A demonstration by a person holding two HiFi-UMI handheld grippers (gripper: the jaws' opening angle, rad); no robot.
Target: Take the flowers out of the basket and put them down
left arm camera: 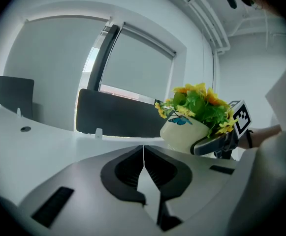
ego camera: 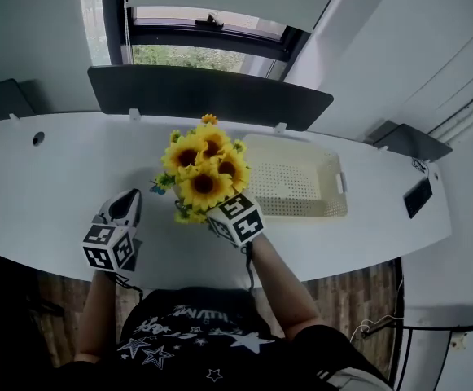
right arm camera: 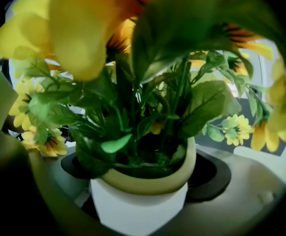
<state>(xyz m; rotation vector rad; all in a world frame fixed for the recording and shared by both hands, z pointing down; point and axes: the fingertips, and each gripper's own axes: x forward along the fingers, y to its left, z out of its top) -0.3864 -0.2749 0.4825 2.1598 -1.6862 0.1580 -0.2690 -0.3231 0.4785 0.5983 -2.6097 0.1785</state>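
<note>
The flowers (ego camera: 203, 169) are already out of the basket (ego camera: 334, 187). The basket sits on the white tabletop (ego camera: 57, 186), and I can see nothing in it. The flowers are just beside it, on its left side.

The right gripper (ego camera: 212, 213) holds the flowers by their white pot (right arm camera: 138, 205). Its fingers (right arm camera: 211, 176) press on the pot from both sides, so the grip looks tight. The yellow blooms stand up straight over the gripper.

The left gripper (ego camera: 128, 198) is near the flowers but not touching them. Its fingers (left arm camera: 125, 173) are closed together with nothing between them.

So the taking-out part looks done. What is left is to set the pot down on the tabletop and let go. I cannot tell if the pot's bottom touches the tabletop yet, because the flowers and the gripper hide it.
</note>
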